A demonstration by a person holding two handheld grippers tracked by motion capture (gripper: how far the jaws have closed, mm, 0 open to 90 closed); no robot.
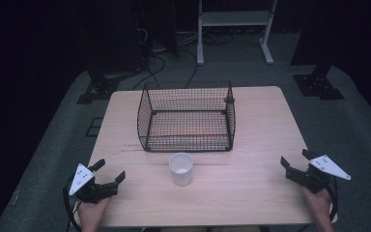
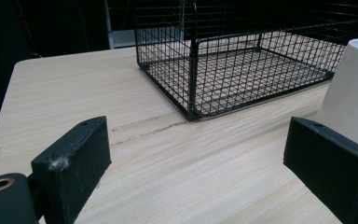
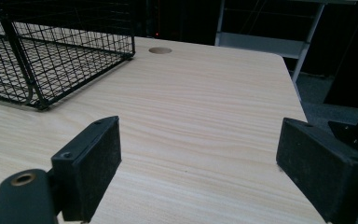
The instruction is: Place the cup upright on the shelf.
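Observation:
A white paper cup (image 1: 181, 168) stands upright on the wooden table (image 1: 251, 193), just in front of a black wire basket (image 1: 187, 117). My left gripper (image 1: 110, 171) rests open near the table's front left corner, nothing between its jaws. In the left gripper view the cup (image 2: 354, 93) stands at the right edge beyond the right jaw, and the basket (image 2: 242, 70) lies ahead. My right gripper (image 1: 295, 161) is open at the front right, its jaws wide apart over bare wood. The right gripper view has the basket (image 3: 51, 51) at its upper left.
The basket sits mid-table toward the far edge with nothing inside. Behind the table are a white metal frame (image 1: 234, 29), cables on the floor and dark stands. A round cable hole (image 3: 160, 50) marks the table's far side.

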